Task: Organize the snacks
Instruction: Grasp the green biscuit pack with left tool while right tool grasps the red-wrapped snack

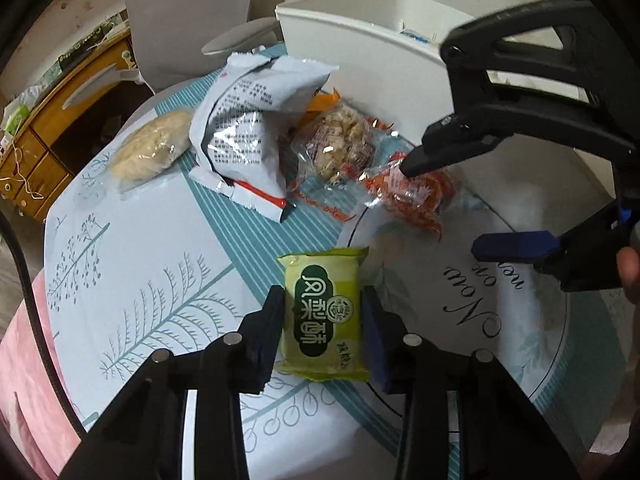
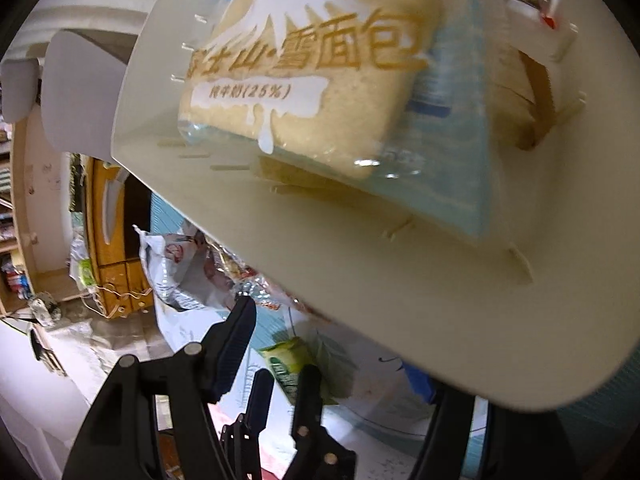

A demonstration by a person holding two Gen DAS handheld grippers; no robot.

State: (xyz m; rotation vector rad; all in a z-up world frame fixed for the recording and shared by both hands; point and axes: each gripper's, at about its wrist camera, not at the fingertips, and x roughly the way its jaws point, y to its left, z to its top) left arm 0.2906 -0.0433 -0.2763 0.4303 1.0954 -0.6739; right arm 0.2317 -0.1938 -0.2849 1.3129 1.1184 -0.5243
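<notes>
Left gripper (image 1: 323,332): your fingers are clamped on the green snack packet (image 1: 324,316), which lies flat on the patterned tablecloth (image 1: 168,248).
Right gripper (image 1: 444,208): your jaws stand apart with nothing between them; one tip rests over the red-wrapped snack (image 1: 412,196).
White bin (image 1: 360,56): behind the pile, with a bread packet (image 2: 304,76) inside.
Other snacks: grey-white bag (image 1: 244,128) and clear packets near the bin.

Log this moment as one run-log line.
left gripper: shut on green pineapple-cake packet | right gripper: open, over red snack wrapper | white plastic bin: behind
</notes>
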